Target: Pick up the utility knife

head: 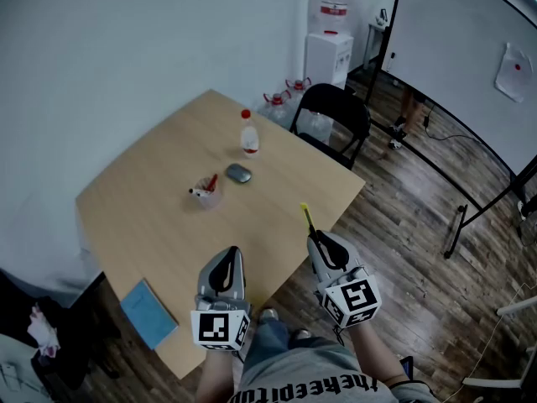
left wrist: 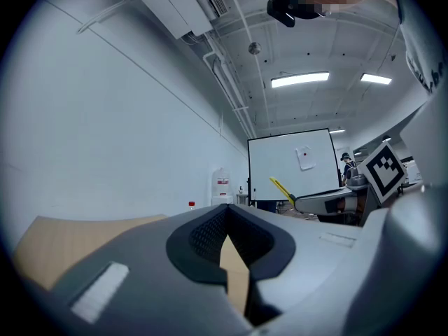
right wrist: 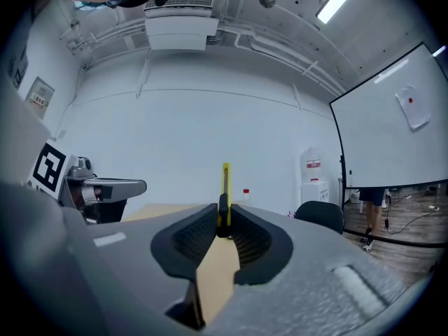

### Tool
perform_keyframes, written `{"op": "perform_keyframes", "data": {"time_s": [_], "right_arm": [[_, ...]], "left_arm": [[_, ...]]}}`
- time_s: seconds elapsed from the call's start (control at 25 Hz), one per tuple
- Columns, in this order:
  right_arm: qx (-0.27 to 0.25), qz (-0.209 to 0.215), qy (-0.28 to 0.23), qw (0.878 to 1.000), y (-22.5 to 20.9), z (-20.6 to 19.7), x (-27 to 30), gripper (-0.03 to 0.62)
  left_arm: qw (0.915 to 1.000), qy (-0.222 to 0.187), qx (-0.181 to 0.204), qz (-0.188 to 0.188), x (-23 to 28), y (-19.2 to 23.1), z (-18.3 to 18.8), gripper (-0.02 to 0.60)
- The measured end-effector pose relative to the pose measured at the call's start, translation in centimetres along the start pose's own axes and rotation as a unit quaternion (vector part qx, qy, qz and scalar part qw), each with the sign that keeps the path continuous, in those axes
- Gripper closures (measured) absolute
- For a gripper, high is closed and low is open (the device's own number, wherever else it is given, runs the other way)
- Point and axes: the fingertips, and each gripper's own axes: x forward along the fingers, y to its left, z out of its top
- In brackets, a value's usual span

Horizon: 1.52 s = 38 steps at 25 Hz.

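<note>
Wood-top counter (head: 168, 225) in a white-walled room, dark plank floor, one black chair (head: 337, 114) at the far edge.

Utility knife (right wrist: 225, 185): one, yellow, clamped on edge between the closed jaws of the right gripper (right wrist: 224, 219). It sticks out past the tips, off the counter near its right edge. Its rear end is hidden inside the jaws.

Left gripper (left wrist: 227, 214): jaws together, nothing between them, just above the near part of the counter.

On the counter: one red-capped bottle (head: 248, 134), one grey mouse (head: 239, 174), one cup (head: 205, 195) (contents hard to make out), one blue notebook (head: 148, 311).
</note>
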Motion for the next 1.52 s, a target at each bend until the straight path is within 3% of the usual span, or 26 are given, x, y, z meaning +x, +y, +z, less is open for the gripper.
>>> {"op": "perform_keyframes", "data": {"time_s": [0.52,1.52], "right_arm": [[0.001,0.005,-0.037,0.999,-0.4,1.1,-1.3,0.533],[-0.008,0.015,-0.054,0.998,-0.9,2.0,-0.9,0.533]], "left_arm": [[0.9999,-0.006,0.001,0.011,-0.6,-0.7,-0.3,0.561],[0.9997,-0.010,0.008,0.022,0.0,-0.6,0.6,0.561]]}}
